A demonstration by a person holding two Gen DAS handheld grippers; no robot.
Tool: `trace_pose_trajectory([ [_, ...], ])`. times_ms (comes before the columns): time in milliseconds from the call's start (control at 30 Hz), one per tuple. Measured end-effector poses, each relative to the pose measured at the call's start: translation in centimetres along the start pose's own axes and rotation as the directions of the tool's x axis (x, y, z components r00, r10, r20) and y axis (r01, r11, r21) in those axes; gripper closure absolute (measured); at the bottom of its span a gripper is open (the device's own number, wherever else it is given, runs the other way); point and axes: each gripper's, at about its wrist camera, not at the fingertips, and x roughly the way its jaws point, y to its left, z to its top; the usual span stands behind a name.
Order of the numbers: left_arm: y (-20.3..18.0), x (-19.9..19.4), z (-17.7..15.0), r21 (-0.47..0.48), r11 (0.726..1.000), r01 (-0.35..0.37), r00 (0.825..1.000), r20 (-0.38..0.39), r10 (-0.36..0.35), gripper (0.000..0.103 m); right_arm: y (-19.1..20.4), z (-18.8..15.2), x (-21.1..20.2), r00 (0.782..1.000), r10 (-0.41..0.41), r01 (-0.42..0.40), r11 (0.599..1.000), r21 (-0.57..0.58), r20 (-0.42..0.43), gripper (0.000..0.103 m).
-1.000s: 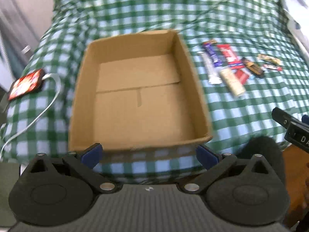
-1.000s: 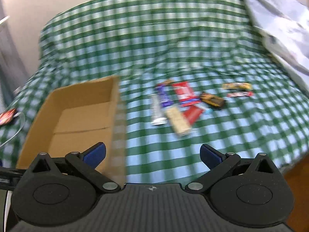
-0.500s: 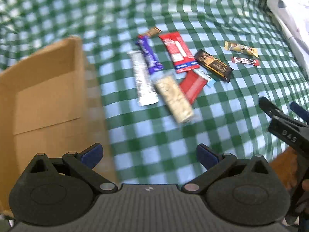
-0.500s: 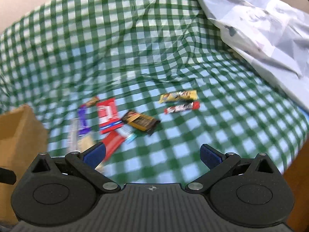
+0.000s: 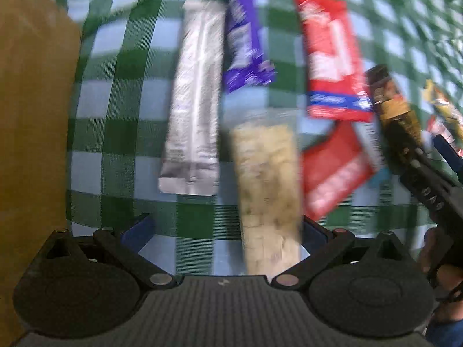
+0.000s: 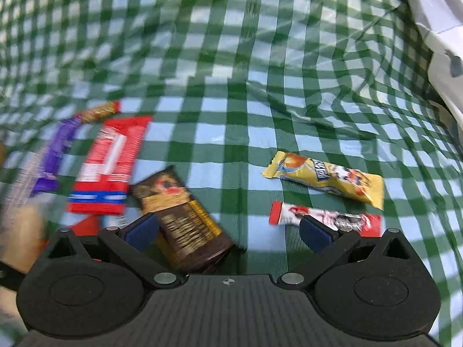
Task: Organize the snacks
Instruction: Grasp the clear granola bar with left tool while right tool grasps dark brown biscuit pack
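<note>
Snack packs lie on a green checked cloth [image 6: 231,86]. In the left wrist view my left gripper [image 5: 225,228] is open low over a beige cereal bar [image 5: 266,179], with a silver pack [image 5: 194,107], a purple bar [image 5: 246,34] and red packs [image 5: 330,52] around it. The cardboard box [image 5: 31,115] stands at the left. My right gripper [image 6: 228,231] is open over a dark brown bar [image 6: 185,217]; a yellow pack [image 6: 327,179] and a small red and white pack [image 6: 324,217] lie to its right. The right gripper also shows in the left wrist view [image 5: 434,179].
A pale blue and white bedding fold [image 6: 437,14] lies at the far right of the cloth. The cloth is wrinkled behind the snacks.
Both grippers have swung right, away from the box, and come down close over the snacks. Both stay open and empty.
</note>
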Motion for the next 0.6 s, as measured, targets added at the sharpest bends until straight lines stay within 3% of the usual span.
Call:
trace_pose_trajectory([
  [33, 0.1, -0.2, -0.1, 0.007, 1.0, 0.009, 1.0, 0.007, -0.009, 0.0, -0.3, -0.1, 0.8, 0.999, 0.018, -0.018, 1.0, 0.016, -0.03, 0.0],
  [100, 0.0, -0.2, 0.0, 0.014, 1.0, 0.002, 1.0, 0.004, -0.002, 0.0, 0.6, -0.9, 1.0, 1.0, -0.017, 0.018, 0.998, -0.06, 0.018, 0.0],
  [200, -0.9, 0.3, 0.3, 0.053, 0.997, -0.047, 0.999, -0.017, 0.048, 0.0, 0.6, -1.4, 1.0, 0.998, -0.009, 0.011, 0.999, -0.049, 0.054, 0.0],
  [267, -2.1, 0.6, 0.7, 0.09, 0.993, -0.075, 0.996, -0.034, 0.079, 0.0, 0.8, -0.9, 1.1, 0.999, -0.016, 0.018, 0.998, -0.058, 0.031, 0.0],
  [400, -2.2, 0.4, 1.9, 0.113, 0.992, -0.055, 0.995, -0.077, 0.064, 0.0, 1.4, 0.7, 2.0, 1.0, -0.001, -0.001, 0.996, -0.085, -0.02, 0.0],
  [433, -2.0, 0.1, 1.9, 0.115, 0.992, -0.048, 0.996, -0.07, 0.057, 0.006, 1.4, 0.9, 2.4, 1.0, 0.001, -0.002, 0.996, -0.09, -0.018, 0.0],
  [500, -1.3, -1.7, 2.2, 0.091, 0.993, -0.07, 0.997, -0.023, 0.073, 0.028, 1.4, 0.8, 2.3, 1.0, 0.004, -0.006, 0.996, -0.092, -0.022, 0.001],
  [533, -1.0, -2.5, 2.0, 0.084, 0.995, -0.061, 0.998, 0.006, 0.06, 0.055, 1.4, 0.7, 2.1, 1.0, -0.002, -0.001, 0.996, -0.092, -0.029, 0.001],
  [567, -0.4, -2.6, 1.4, 0.088, 0.995, -0.048, 0.999, 0.025, 0.046, 0.06, 1.6, 0.6, 1.7, 1.0, -0.003, 0.001, 0.996, -0.088, -0.019, 0.017],
  [600, -0.1, -3.1, 1.2, 0.089, 0.996, -0.031, 0.999, 0.034, 0.028, 0.061, 1.9, 0.3, 0.7, 1.0, -0.001, 0.001, 0.996, -0.091, 0.006, 0.045],
])
